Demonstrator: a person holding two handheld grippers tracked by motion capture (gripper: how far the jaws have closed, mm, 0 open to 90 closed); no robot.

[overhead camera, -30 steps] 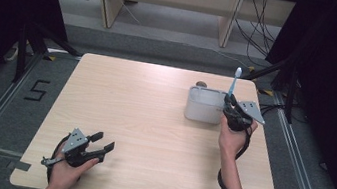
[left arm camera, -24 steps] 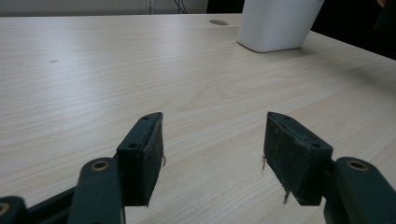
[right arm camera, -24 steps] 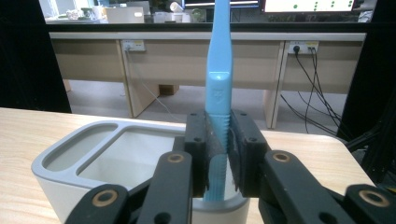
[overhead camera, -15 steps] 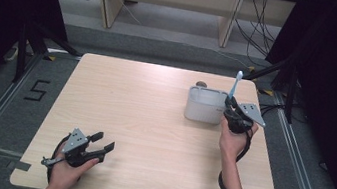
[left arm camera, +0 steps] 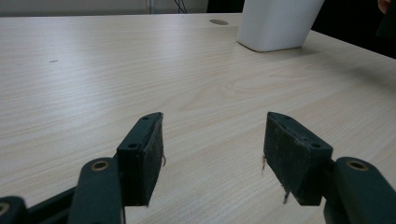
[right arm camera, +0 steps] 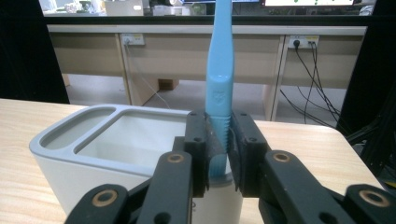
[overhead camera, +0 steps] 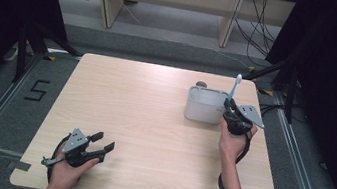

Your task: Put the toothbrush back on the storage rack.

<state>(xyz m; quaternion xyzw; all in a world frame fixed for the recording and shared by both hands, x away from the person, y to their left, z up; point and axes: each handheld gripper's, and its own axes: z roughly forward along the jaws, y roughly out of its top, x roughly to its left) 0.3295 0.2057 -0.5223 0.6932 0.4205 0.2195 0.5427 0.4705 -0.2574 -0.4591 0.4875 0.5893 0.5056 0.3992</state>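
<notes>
Even overhead light on table [overhead camera: 152, 122]; dark surround; soft shadows; gripper views' near tongs slightly blurred.

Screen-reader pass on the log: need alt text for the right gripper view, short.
The right tongs are shut on a light blue toothbrush held upright, just above a white two-compartment holder on the wooden table. Desks and cables stand behind.

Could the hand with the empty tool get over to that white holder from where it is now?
Probably yes: bare table lies between the left tool and the white holder, though the right tool is beside it.
</notes>
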